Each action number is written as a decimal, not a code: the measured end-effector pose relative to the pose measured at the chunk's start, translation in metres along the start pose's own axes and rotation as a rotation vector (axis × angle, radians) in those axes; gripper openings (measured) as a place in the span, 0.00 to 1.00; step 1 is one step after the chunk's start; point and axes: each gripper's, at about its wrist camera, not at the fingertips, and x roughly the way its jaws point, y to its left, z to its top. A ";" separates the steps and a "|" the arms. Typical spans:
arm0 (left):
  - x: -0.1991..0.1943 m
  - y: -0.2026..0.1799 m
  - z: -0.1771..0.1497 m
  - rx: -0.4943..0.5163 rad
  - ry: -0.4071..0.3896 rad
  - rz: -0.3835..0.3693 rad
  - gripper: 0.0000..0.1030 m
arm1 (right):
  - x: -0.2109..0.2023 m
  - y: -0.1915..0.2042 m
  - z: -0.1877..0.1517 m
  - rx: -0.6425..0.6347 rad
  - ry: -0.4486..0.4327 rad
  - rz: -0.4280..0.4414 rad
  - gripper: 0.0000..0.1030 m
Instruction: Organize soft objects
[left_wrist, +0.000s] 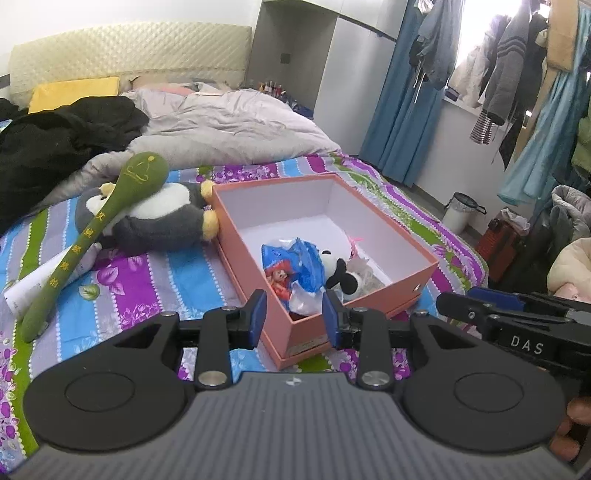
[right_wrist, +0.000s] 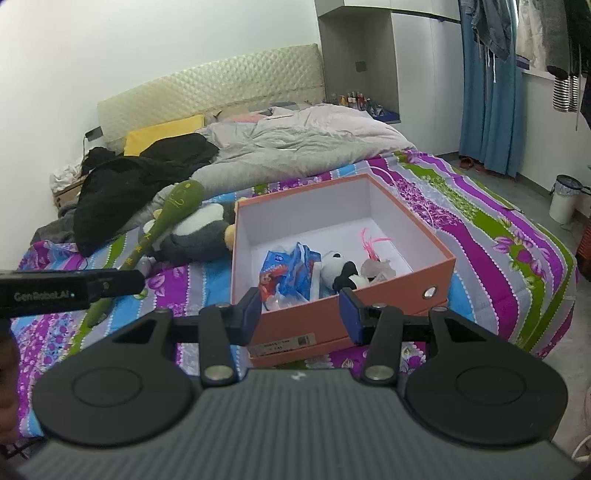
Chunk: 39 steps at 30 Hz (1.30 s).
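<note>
Left gripper (left_wrist: 293, 314) level, jaws apart, nothing between. Right gripper (right_wrist: 301, 314) level beside it, jaws wider apart, likewise empty.

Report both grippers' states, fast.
Left gripper: open, empty, near the orange box.
Right gripper: open, empty, also facing the box.

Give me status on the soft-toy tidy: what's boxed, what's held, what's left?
Done: the panda, a blue packet and pink feathers lie in the orange box. In hand: nothing; left gripper and right gripper are both open and empty in front of the box. Left: the penguin and the green mallet lying across it, both on the bed beside the box.
</note>
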 end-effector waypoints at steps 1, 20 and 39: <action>0.001 0.001 -0.001 -0.002 0.002 -0.001 0.37 | 0.000 0.000 0.000 -0.002 0.000 0.000 0.48; -0.007 0.010 -0.001 -0.045 -0.005 0.013 0.96 | -0.005 -0.002 0.002 0.002 -0.022 -0.033 1.00; -0.020 0.019 0.004 -0.084 0.007 0.002 1.00 | -0.006 0.005 -0.004 0.024 -0.011 -0.017 1.00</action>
